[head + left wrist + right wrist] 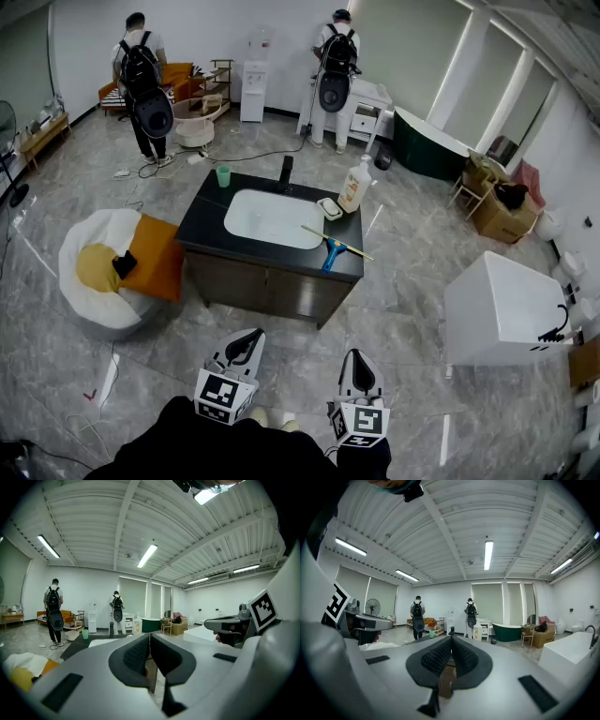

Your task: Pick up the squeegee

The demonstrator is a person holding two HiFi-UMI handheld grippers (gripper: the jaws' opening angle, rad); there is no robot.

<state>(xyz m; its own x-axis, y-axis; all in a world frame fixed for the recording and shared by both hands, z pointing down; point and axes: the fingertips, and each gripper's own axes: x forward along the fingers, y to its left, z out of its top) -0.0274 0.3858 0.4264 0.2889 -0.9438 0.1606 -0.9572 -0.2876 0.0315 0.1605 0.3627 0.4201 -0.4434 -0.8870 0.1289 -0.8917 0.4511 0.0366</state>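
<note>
The squeegee [332, 247], with a blue handle and a long yellow-edged blade, lies on the black countertop [208, 211] at the near right corner, beside the white basin [272, 218]. Both grippers hang low in the head view, well short of the vanity and apart from the squeegee. My left gripper [250, 336] is shut with nothing between its dark ribbed pads [136, 654]. My right gripper [361, 357] is also shut and empty, its pads [440, 656] meeting at the tip. The squeegee does not show in either gripper view.
On the counter stand a green cup [223, 175], a black faucet [286, 172], a soap bottle [355, 185] and a soap dish [329, 208]. A white and orange beanbag [108, 270] lies left of the vanity, a white cabinet [502, 309] right. Two people with backpacks [142, 75] stand far back.
</note>
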